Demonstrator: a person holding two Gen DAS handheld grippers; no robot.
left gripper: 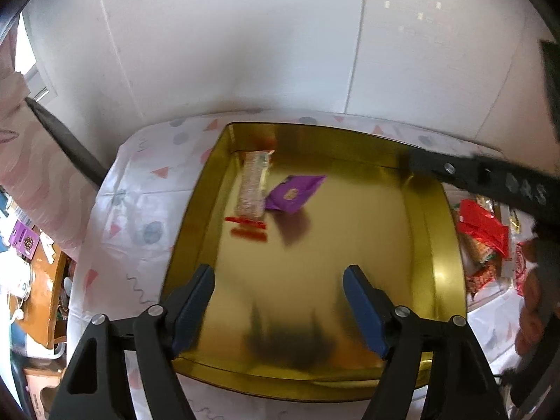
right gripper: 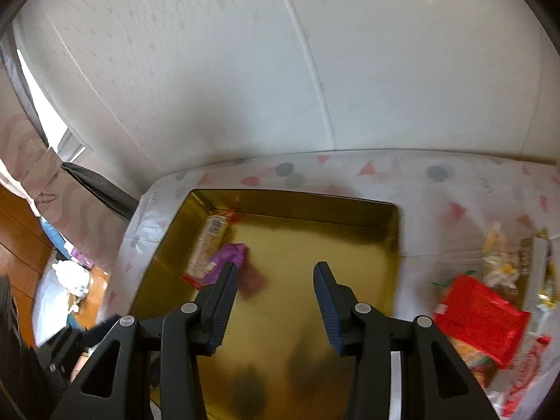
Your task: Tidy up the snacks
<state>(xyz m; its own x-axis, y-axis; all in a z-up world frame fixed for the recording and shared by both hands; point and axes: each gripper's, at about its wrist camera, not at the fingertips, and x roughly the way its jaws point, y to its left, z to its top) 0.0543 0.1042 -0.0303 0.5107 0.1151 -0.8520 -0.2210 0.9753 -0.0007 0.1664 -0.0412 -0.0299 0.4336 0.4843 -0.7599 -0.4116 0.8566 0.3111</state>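
Observation:
A shallow gold tin tray point(left gripper: 196, 210) point(right gripper: 297, 206) sits on the table. In its far left corner lies a cereal bar point(left gripper: 252, 185) point(right gripper: 208, 245) in a clear wrapper with red ends. A purple packet point(left gripper: 294, 192) point(right gripper: 229, 253) rests right beside it, and whether they touch I cannot tell. My left gripper point(left gripper: 278, 280) hangs open over the tray's near part with nothing between its fingers. My right gripper point(right gripper: 276, 273) is also open and empty above the tray's middle. In the left wrist view it reaches in from the right as a black arm point(left gripper: 490, 182).
A pile of loose snacks lies on the patterned white tablecloth point(right gripper: 437, 182) right of the tray, topped by a red packet point(left gripper: 483, 224) point(right gripper: 479, 315). A hand point(left gripper: 532, 297) shows at the right edge. A white wall stands behind; the table edge drops off at left.

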